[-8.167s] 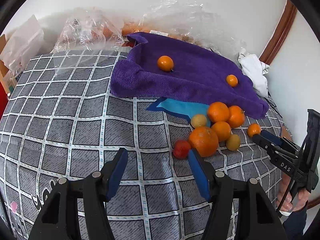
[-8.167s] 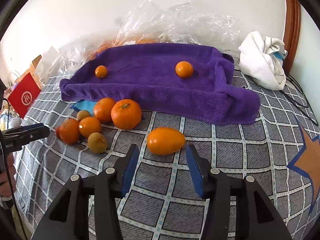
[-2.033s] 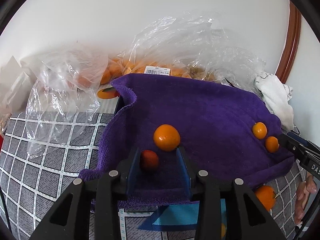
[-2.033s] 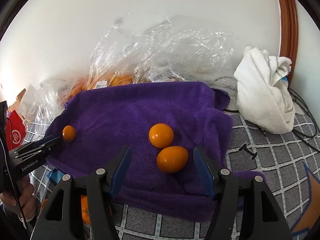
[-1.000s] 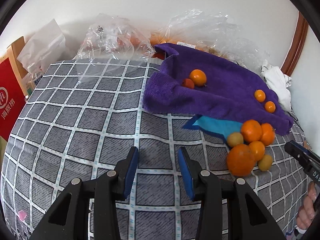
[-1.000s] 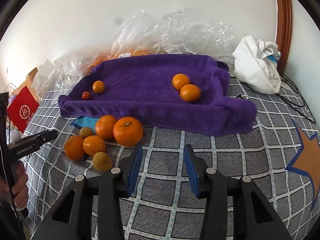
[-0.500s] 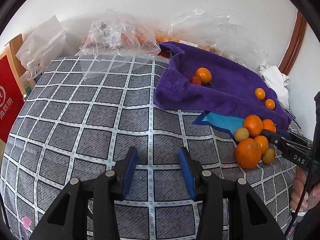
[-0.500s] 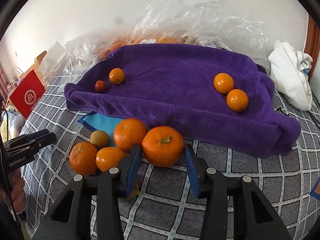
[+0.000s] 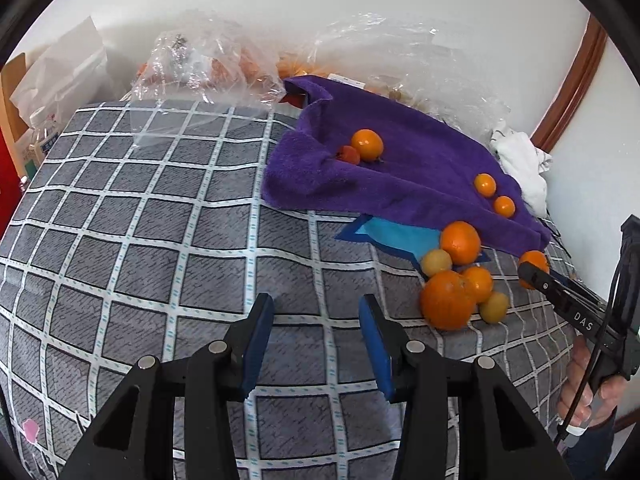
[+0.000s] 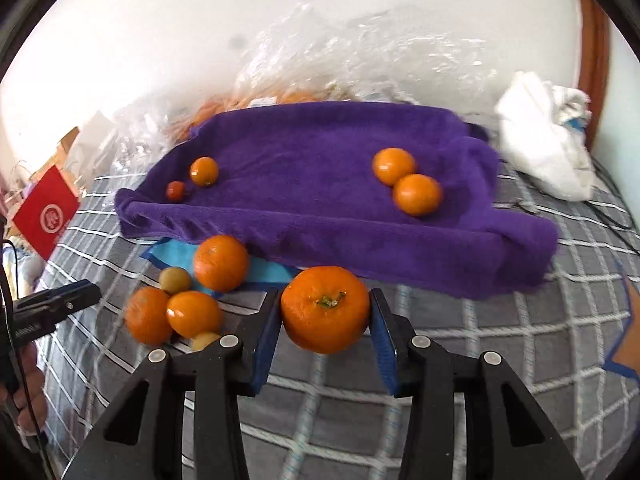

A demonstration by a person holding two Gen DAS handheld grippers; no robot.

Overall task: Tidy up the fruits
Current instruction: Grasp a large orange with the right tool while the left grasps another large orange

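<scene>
A purple towel (image 10: pixel 320 184) lies at the back of the checked grey cloth and holds two oranges (image 10: pixel 418 194) at its right, a small orange (image 10: pixel 204 171) and a tiny red fruit (image 10: pixel 175 191) at its left. My right gripper (image 10: pixel 325 312) stands open around a large orange (image 10: pixel 325 309), its pads (image 10: pixel 268 332) at both sides of it. A cluster of oranges and small yellow fruits (image 10: pixel 188 300) lies to its left; it also shows in the left wrist view (image 9: pixel 460 276). My left gripper (image 9: pixel 316 340) is open and empty over the cloth, left of the cluster.
Clear plastic bags with fruit (image 9: pixel 212 64) lie along the wall behind the towel. A white cloth bundle (image 10: pixel 548 136) sits at the back right. A red bag (image 10: pixel 46 212) stands at the far left. A blue patch (image 9: pixel 396 236) shows under the towel's front edge.
My right gripper has moved forward and down so the large orange now sits between its fingers. My left gripper has shifted slightly and stays open.
</scene>
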